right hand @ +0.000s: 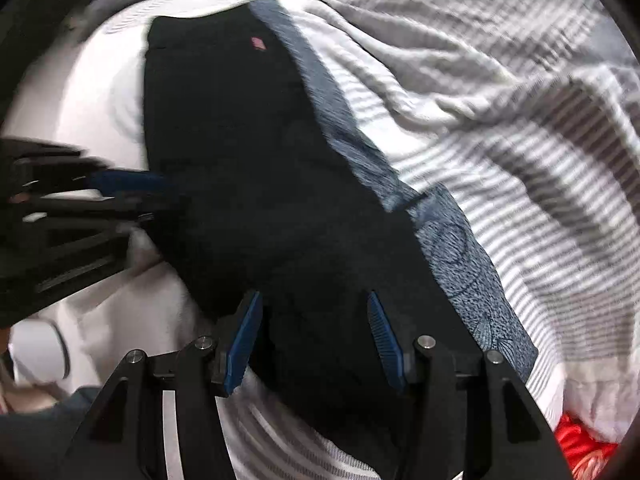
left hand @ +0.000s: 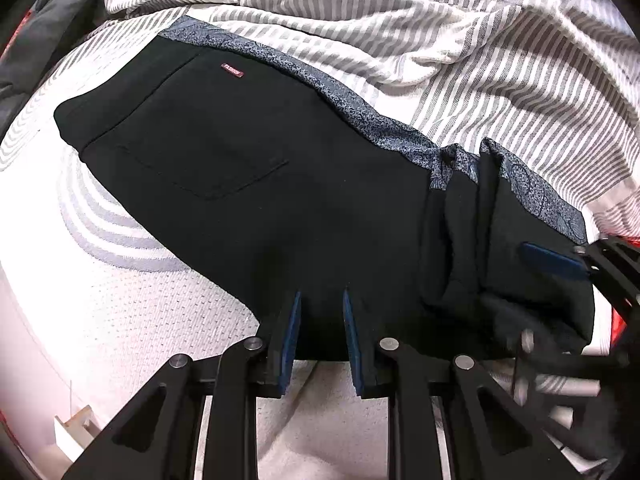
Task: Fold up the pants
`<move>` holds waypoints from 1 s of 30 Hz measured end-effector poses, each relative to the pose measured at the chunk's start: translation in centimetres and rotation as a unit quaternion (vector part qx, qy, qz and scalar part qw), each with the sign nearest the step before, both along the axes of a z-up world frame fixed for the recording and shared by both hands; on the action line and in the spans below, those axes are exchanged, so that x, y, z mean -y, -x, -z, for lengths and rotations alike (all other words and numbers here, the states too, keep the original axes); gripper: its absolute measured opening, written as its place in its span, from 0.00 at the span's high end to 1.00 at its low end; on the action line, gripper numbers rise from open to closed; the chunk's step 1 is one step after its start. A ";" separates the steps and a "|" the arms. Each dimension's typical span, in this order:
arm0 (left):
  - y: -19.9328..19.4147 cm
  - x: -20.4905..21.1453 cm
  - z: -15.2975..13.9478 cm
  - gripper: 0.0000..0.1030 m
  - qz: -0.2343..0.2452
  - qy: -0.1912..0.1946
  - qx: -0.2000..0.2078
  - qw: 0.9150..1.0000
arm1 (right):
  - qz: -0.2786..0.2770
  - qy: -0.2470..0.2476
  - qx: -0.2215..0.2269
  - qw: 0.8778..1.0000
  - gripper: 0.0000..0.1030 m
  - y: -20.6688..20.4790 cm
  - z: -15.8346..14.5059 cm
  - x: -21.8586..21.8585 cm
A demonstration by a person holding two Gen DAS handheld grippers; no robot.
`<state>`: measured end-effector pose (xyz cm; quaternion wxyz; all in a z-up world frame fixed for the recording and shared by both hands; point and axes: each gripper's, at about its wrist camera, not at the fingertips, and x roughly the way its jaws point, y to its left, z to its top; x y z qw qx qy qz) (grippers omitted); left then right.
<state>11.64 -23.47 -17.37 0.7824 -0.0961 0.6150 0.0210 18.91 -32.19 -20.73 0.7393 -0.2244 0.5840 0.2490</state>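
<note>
Matt black cloth pants (left hand: 248,184), ribbed striped cotton sheet (left hand: 460,40)

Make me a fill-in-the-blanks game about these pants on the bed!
1. The pants are mostly ____ in colour.
2. The small tag above the back pocket is ____.
3. The blanket beside the pants has grey and white ____.
4. The pads on the left gripper are ____.

Missing words: black; red; stripes; blue

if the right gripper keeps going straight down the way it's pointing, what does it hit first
Most likely the black pants: the right gripper points down at them, fabric between its jaws. How much gap remains is unclear.
</note>
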 end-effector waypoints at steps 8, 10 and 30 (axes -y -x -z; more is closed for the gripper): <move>0.6 -0.6 -0.1 0.77 0.005 -0.010 -0.004 1.000 | 0.036 -0.079 -0.034 0.996 0.89 0.2 -3.3 1.0; 0.5 -0.5 0.0 0.77 0.009 -0.012 -0.006 1.000 | 0.029 -0.073 -0.052 0.996 0.89 1.0 -2.2 0.9; -5.2 11.7 1.1 0.57 0.150 0.012 -0.006 0.989 | 0.398 -0.118 -0.100 0.904 0.30 -1.0 -1.6 16.9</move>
